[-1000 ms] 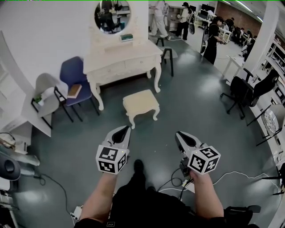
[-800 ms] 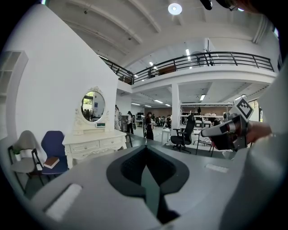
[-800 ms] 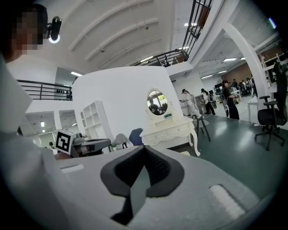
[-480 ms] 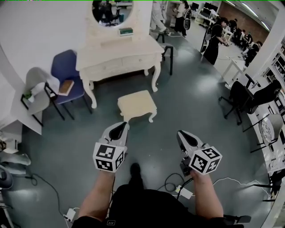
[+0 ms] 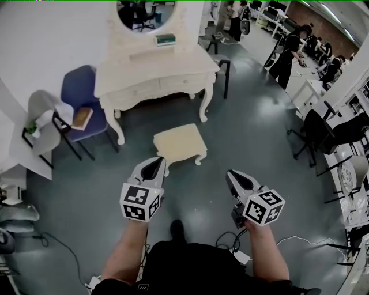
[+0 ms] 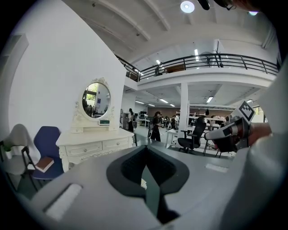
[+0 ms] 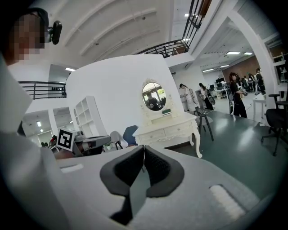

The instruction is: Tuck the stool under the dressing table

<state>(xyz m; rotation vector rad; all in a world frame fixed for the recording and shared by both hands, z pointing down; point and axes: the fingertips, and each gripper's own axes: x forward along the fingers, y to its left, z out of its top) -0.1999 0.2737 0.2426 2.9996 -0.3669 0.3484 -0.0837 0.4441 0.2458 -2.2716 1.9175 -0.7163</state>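
Stool on the grey-green floor, out in front of the dressing table, near the front leg at its right-hand end in the head view. Stands clear of the table, not tucked under. Near left corner of the cream seat just ahead of the left gripper. Left gripper held in the air, jaws pressed together on nothing. Right gripper level with it, well apart, jaws likewise together and empty. Blue chair at the table's left end, book on its seat. Round mirror at the tabletop's back edge.
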